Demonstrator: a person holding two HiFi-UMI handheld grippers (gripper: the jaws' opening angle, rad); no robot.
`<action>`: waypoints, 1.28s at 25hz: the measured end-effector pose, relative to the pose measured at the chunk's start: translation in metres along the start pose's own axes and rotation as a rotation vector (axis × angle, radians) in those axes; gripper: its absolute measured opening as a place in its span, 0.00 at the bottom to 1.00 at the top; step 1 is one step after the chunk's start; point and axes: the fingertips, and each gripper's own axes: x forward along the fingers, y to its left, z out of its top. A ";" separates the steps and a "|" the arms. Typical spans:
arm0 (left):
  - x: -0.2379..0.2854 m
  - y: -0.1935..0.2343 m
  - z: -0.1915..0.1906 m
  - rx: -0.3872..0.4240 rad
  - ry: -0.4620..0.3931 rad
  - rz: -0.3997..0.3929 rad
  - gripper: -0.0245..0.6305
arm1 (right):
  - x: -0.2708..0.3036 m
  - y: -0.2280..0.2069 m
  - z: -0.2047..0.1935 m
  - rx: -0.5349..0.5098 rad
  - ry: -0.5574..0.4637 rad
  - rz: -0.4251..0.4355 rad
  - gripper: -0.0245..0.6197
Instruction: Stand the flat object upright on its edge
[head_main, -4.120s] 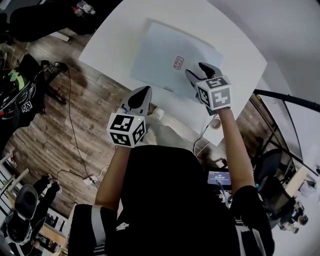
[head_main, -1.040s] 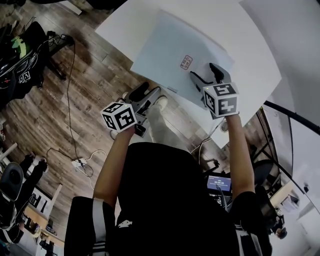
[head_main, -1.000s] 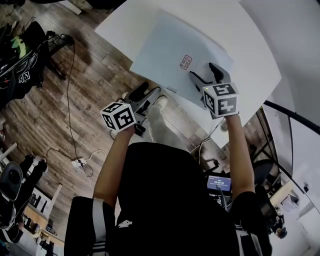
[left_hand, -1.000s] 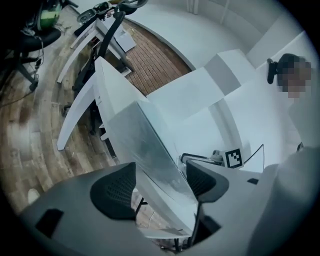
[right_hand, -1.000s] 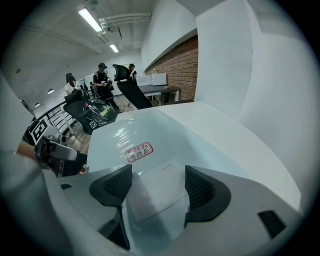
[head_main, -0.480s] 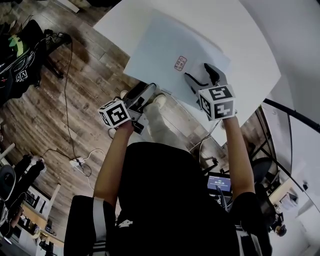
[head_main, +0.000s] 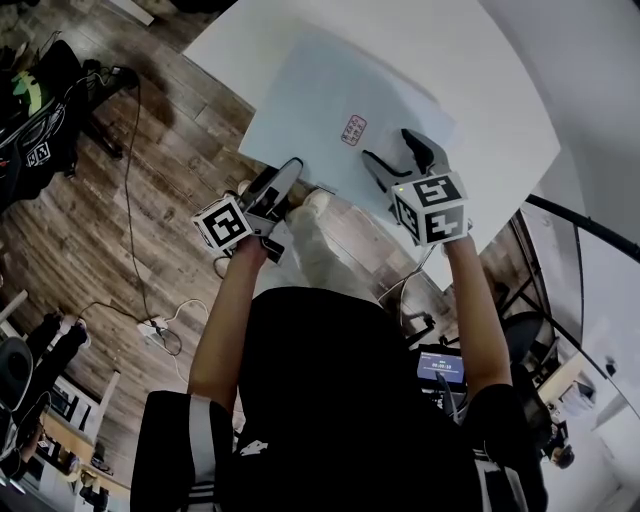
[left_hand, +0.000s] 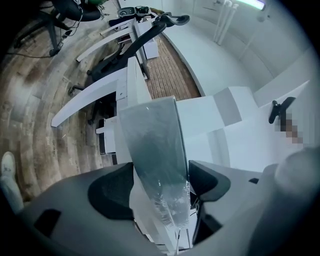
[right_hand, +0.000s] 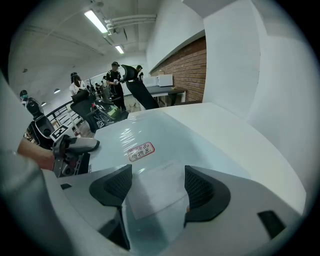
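Overhanging table edge, flat sheet; shoe, cable on floor below.

Noted bare counter beyond and to the right of the flat sheet: open room there. Logged sheet's near edge out past the counter's edge, lying between jaws of left gripper, just opened wide. Saw right gripper over sheet's near right part, jaws apart, blocking that side. Found floor below, with shoe and cable. Marked wall close at right.
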 end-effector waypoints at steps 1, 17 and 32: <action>0.000 0.000 0.000 -0.003 -0.001 -0.003 0.56 | 0.000 0.001 0.000 -0.001 0.002 0.003 0.55; 0.001 -0.003 0.001 0.012 -0.010 0.001 0.53 | -0.001 0.003 0.000 0.009 -0.005 0.000 0.55; 0.004 -0.037 0.018 0.231 -0.023 0.050 0.53 | -0.018 -0.003 0.007 0.070 0.005 0.025 0.55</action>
